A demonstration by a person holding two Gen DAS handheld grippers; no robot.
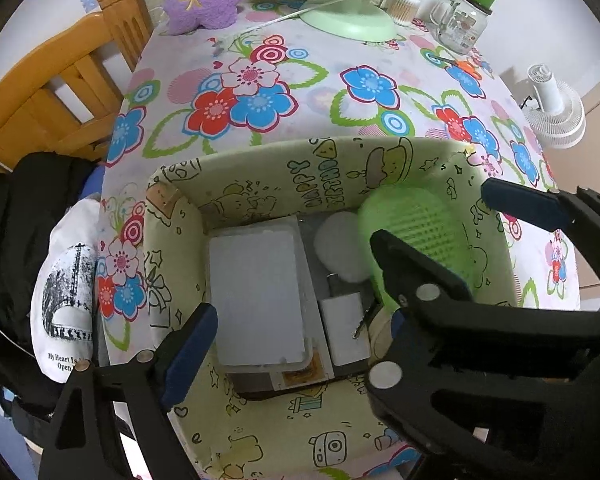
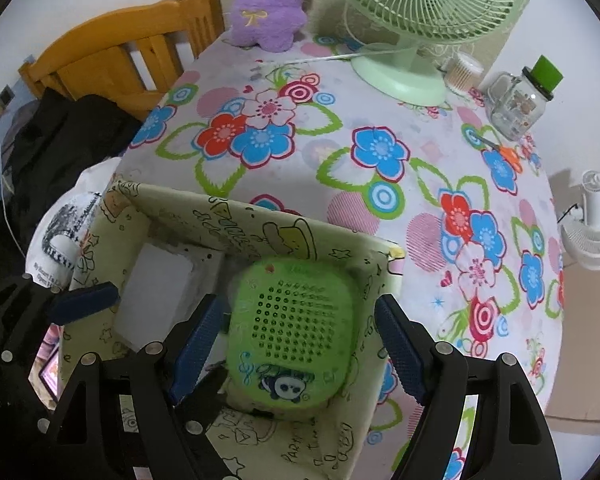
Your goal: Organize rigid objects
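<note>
Fingers first: our right gripper spread wide either side of green perforated case, pads not touching it, so case looks freshly let go, propped against wall of cloth storage box. Our left gripper also open, empty, above white lidded container lying flat in same box. Flat things low, case upright: saves room, we judge. Box near edge of floral-clothed bench; green desk fan, purple plush well apart.

purple plush toy, green desk fan, wooden chair
</note>
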